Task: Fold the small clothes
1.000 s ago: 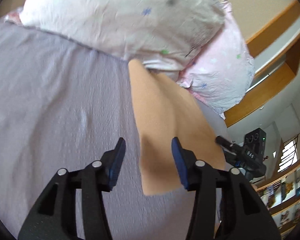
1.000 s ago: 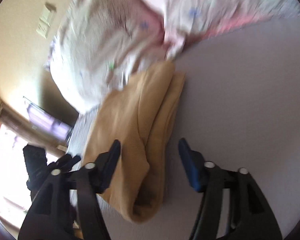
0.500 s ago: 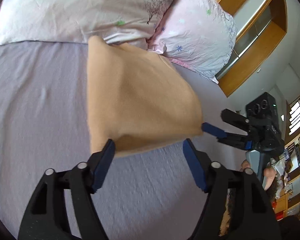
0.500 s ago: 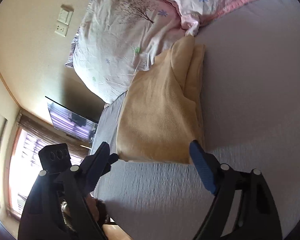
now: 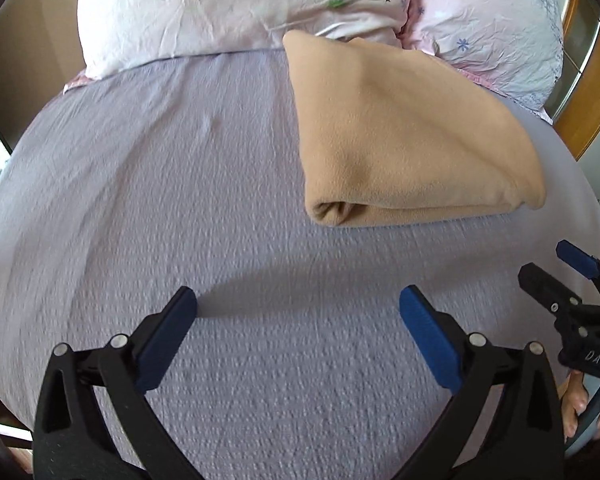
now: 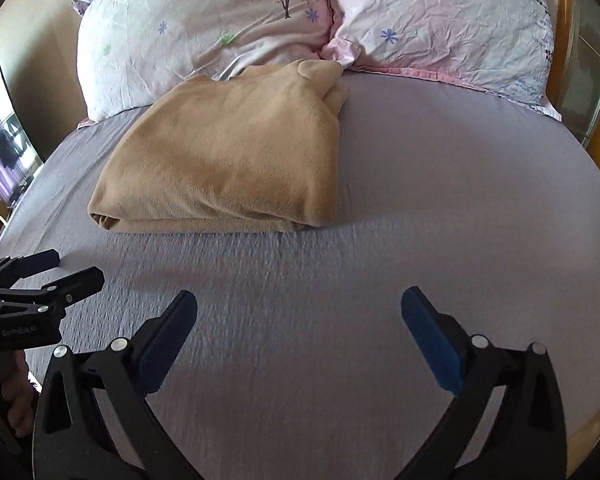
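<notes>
A tan fleece garment (image 5: pixel 404 136) lies folded into a thick rectangle on the lilac bed sheet (image 5: pixel 180 160), its far end against the pillows. It also shows in the right wrist view (image 6: pixel 228 160). My left gripper (image 5: pixel 298 316) is open and empty, hovering over bare sheet short of the garment's near folded edge. My right gripper (image 6: pixel 299 312) is open and empty, also back from the garment. Each gripper appears at the edge of the other's view, the right one (image 5: pixel 576 280) and the left one (image 6: pixel 48 276).
Two floral pillows, a white one (image 6: pixel 204 28) and a pink one (image 6: pixel 440 24), lie at the head of the bed. A wooden headboard or frame (image 5: pixel 596 80) stands at the right. A dark screen (image 6: pixel 4 136) hangs on the wall at the left.
Both grippers have pulled back from the garment and opened wider. The garment, close between the fingers a second ago, now lies folded and untouched farther ahead.
</notes>
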Tool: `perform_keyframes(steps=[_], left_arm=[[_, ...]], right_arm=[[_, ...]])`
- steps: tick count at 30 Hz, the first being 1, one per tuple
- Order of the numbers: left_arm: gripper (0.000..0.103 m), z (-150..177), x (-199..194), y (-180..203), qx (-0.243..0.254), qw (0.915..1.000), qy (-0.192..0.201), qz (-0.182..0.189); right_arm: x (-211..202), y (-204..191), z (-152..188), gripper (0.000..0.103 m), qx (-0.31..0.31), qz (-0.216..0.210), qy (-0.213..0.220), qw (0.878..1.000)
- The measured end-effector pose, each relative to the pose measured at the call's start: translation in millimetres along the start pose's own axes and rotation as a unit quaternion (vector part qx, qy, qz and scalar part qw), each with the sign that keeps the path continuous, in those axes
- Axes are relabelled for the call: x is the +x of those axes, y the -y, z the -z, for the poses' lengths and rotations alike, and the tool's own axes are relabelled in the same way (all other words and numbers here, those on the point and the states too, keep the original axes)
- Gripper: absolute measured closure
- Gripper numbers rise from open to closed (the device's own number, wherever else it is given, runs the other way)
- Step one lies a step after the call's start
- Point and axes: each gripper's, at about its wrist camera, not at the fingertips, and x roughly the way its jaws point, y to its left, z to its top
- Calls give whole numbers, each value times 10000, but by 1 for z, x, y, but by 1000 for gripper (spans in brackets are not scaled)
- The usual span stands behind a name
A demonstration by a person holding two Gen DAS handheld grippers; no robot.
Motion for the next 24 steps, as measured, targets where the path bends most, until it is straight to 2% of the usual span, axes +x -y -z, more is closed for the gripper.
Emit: perform_keyframes(steps=[6, 24], left_arm=[[2, 5, 1, 11, 233, 9994, -58, -257], [2, 6, 0, 11, 235, 9994, -148, -228]], right_arm=[[0, -18, 4, 1, -265, 166, -87, 9995], [0, -23, 6, 1, -264, 286, -251, 9989]])
